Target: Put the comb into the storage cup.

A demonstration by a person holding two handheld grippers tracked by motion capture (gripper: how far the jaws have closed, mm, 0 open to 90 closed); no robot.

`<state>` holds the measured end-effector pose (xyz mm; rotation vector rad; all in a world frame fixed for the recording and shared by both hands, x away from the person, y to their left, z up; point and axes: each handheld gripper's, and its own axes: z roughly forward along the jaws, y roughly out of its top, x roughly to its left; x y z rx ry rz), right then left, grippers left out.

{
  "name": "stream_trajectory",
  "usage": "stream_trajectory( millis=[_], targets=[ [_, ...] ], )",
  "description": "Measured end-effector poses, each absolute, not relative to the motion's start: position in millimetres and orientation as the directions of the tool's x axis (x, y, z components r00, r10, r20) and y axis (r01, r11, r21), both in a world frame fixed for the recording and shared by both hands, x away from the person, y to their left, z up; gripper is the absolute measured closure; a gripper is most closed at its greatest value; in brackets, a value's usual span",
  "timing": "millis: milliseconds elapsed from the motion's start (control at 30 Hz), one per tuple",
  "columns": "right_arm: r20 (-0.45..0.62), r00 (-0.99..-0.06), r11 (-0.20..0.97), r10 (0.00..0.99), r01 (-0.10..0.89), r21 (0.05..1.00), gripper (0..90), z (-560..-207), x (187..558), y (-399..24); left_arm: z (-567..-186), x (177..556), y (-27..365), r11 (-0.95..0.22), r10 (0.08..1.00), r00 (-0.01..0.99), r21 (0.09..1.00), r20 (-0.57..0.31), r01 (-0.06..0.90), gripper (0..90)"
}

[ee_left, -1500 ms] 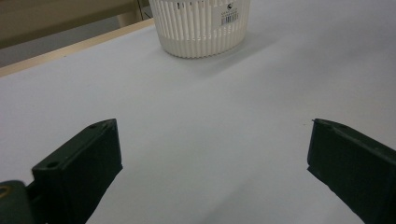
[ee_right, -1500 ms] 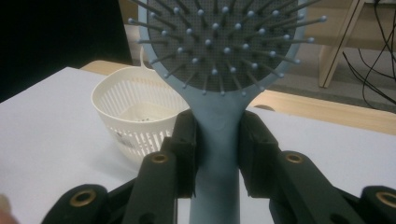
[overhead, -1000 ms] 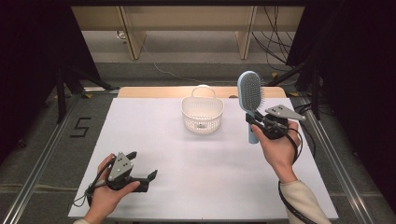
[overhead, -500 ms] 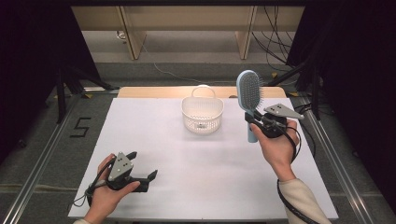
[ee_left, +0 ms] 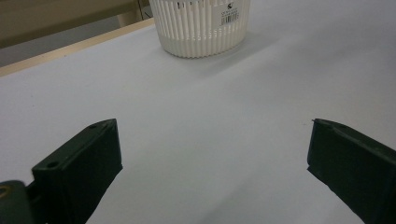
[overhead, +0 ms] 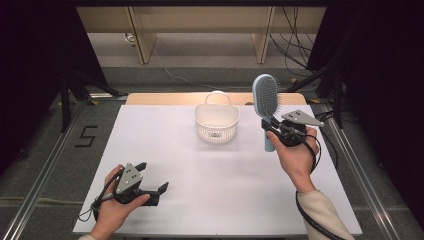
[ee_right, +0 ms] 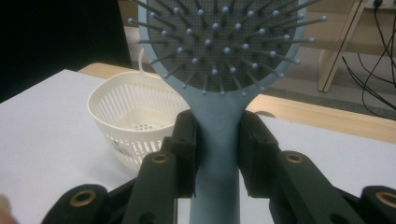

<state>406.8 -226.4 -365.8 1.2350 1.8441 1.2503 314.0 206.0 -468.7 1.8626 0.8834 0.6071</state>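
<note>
White table (overhead: pixel 220 200): slotted basket (overhead: pixel 216 122) at 12 o'clock. At 3 o'clock, right gripper (overhead: pixel 272 131) clamps the upright blue hairbrush (overhead: pixel 265 100) by its neck; right gripper view reveals ball-tipped bristles. At 7 o'clock, left gripper (overhead: pixel 152 181) rests, jaws wide apart, empty.

lighting even and bright on the white table (overhead: pixel 165 150) at frame centre; left and right edges fall to black. soft shadow beside the basket (ee_left: pixel 201 28), upper centre. hairbrush (ee_right: pixel 219 51) bristles slightly soft, close range. no glare.
</note>
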Motion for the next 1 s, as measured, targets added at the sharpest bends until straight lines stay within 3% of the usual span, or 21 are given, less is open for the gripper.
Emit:
stream_trajectory(
  millis=[1000],
  targets=[
    [0.027,-0.41,0.136,0.912,0.363,0.922,70.5,-366.6,414.9,-217.5,-468.5,313.8,206.0,-0.287,0.787,0.616,0.905,0.037,0.313,2.4]
  ],
)
